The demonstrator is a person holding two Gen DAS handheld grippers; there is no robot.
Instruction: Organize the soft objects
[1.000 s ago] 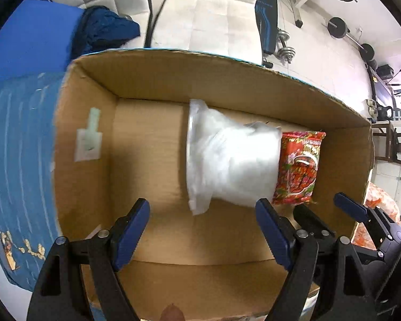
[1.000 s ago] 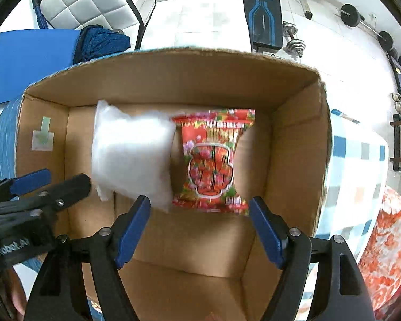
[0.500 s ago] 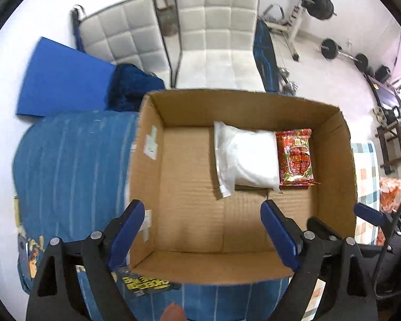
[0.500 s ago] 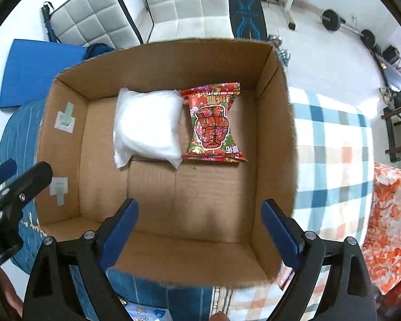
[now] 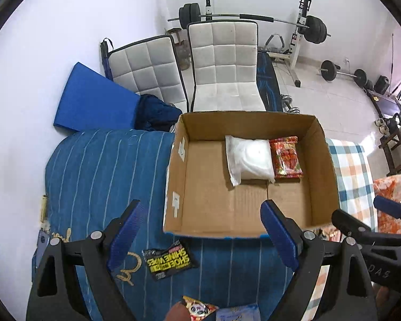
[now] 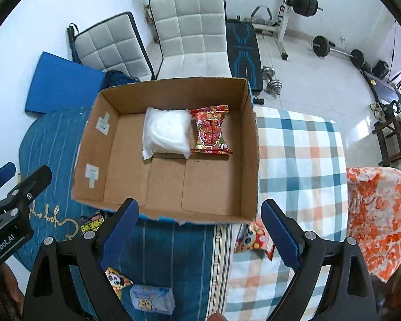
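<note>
The left gripper [image 5: 200,230] is hanging above the blue striped bedcover [image 5: 107,171], jaws spread wide with nothing between them, a black shoe-shine wipes packet [image 5: 169,259] lying below. In the cardboard box [image 6: 250,144], a white plastic pouch [image 6: 167,132] is lying flat, touching a red snack packet [image 6: 211,131] to its right. The right gripper [image 6: 200,230] is likewise gaping empty above the box's near edge, with a panda snack packet [image 6: 254,238] sitting on the checked cloth [image 6: 302,160].
</note>
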